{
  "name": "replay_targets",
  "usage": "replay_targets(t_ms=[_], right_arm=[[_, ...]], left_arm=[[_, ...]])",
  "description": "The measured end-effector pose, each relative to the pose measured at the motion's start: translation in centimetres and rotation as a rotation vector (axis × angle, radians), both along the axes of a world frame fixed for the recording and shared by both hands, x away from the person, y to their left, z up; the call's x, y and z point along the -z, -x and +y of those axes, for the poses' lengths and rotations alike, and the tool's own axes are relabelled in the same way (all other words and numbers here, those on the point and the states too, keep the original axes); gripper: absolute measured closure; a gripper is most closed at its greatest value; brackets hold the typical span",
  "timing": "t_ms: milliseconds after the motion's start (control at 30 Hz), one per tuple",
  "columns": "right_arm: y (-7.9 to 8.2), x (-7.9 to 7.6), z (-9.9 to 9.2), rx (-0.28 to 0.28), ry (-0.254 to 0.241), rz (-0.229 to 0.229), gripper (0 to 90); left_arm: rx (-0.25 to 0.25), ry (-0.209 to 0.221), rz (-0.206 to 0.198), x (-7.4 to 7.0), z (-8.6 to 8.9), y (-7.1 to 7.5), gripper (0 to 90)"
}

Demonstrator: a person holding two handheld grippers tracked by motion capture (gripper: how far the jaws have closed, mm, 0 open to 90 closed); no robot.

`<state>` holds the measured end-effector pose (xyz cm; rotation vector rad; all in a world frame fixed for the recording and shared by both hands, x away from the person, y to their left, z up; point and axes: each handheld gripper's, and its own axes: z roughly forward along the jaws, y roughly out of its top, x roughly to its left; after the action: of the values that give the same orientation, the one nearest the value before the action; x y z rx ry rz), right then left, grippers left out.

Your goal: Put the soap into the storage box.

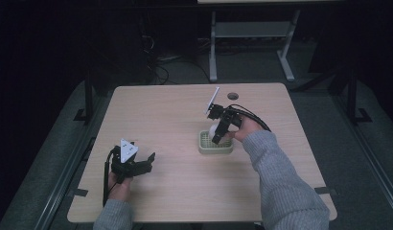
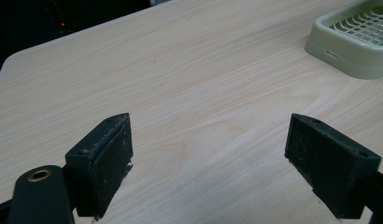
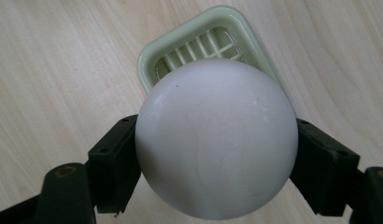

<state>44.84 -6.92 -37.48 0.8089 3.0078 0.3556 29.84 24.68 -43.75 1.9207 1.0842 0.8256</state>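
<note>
Here my right tongs (image 3: pixel 213 154) pinch the white ball (image 3: pixel 216 137) from both sides, directly above the green basket (image 3: pixel 150 56), aimed down so it can drop inside; my left tongs (image 2: pixel 208 163) rest wide and empty, well aside of the basket on the bench (image 1: pixel 170 115).

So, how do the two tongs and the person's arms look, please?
Both tongs, left and right, are black, each with two blocky jaws whose flat inner pads look scuffed. A grey three-cornered plate sits on top of the left one, and a similar plate tops the right. Black cables trail from them. The person wears grey knitted sleeves.
</note>
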Motion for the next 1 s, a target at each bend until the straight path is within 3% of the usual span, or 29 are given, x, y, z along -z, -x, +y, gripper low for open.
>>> replay_targets(t_ms=[1000], right_arm=[[-0.8,2.1,1.4,-0.005,0.057,-0.002,23.5]], left_arm=[[-0.001,0.002,-0.001,0.0,-0.1,0.0,14.8]])
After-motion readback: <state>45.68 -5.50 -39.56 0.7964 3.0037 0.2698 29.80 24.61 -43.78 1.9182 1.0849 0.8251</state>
